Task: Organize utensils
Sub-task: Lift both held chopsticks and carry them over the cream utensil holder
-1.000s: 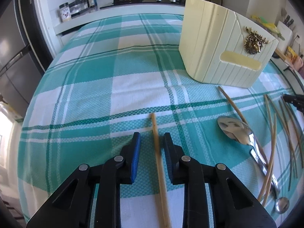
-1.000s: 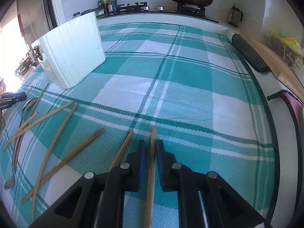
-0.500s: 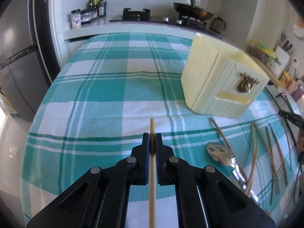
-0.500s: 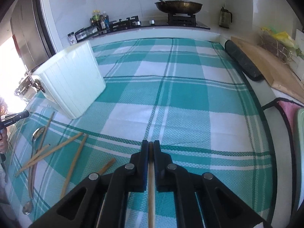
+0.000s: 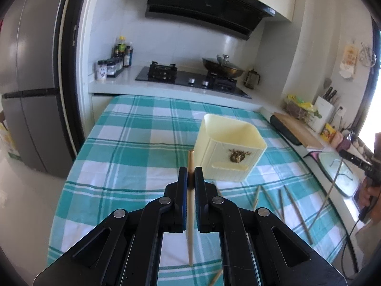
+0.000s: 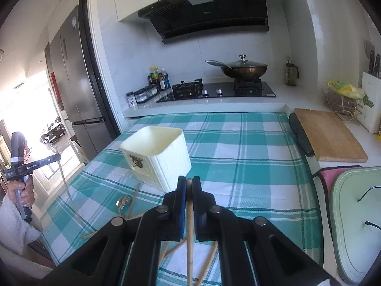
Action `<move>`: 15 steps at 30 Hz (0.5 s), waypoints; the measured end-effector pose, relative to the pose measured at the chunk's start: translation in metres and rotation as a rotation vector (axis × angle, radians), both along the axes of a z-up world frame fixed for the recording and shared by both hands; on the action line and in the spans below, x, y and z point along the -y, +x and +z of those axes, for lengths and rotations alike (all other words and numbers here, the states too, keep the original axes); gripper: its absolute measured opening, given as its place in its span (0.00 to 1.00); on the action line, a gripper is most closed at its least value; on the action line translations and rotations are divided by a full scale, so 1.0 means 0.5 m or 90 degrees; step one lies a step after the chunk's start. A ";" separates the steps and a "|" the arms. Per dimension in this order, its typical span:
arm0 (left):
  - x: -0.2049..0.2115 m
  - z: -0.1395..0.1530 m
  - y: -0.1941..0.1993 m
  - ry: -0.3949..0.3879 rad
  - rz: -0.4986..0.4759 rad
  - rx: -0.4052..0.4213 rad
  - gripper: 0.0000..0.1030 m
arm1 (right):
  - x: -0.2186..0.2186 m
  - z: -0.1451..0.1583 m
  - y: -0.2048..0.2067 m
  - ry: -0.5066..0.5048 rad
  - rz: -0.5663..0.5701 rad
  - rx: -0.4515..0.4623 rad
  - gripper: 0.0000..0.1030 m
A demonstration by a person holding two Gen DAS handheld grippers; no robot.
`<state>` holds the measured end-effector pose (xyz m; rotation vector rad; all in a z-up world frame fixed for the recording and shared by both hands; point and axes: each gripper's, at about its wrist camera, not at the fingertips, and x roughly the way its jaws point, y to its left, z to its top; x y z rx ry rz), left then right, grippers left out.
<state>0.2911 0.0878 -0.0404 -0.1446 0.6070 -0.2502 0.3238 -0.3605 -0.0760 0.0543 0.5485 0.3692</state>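
My left gripper (image 5: 190, 172) is shut on a bamboo chopstick (image 5: 190, 205) and holds it lifted above the checked cloth, left of the cream utensil holder (image 5: 229, 147). My right gripper (image 6: 189, 183) is shut on another bamboo chopstick (image 6: 189, 233), raised, with the holder (image 6: 157, 157) ahead to the left. The holder stands upright and open at the top. Several chopsticks (image 5: 281, 201) lie on the cloth right of the holder. A metal spoon (image 6: 122, 202) lies among chopsticks in the right wrist view.
The teal checked cloth (image 5: 133, 143) covers the counter. A stove with a lidded wok (image 6: 243, 70) stands at the back. A wooden cutting board (image 6: 328, 138) and a pale green tray (image 6: 352, 219) lie to the right. A fridge (image 5: 26, 90) stands left.
Both grippers closed on their chopsticks and rose from the cloth. The views now look from higher up and the holder's open top shows.
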 end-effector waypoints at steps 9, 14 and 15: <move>0.010 0.104 0.019 -0.031 0.001 0.052 0.03 | -0.047 0.136 -0.025 0.012 0.003 0.109 0.05; 0.034 0.208 0.082 -0.060 -0.002 0.109 0.03 | -0.100 0.223 0.035 0.018 0.016 0.158 0.05; 0.042 0.227 0.099 -0.065 0.001 0.121 0.03 | -0.116 0.239 0.051 0.014 0.022 0.167 0.05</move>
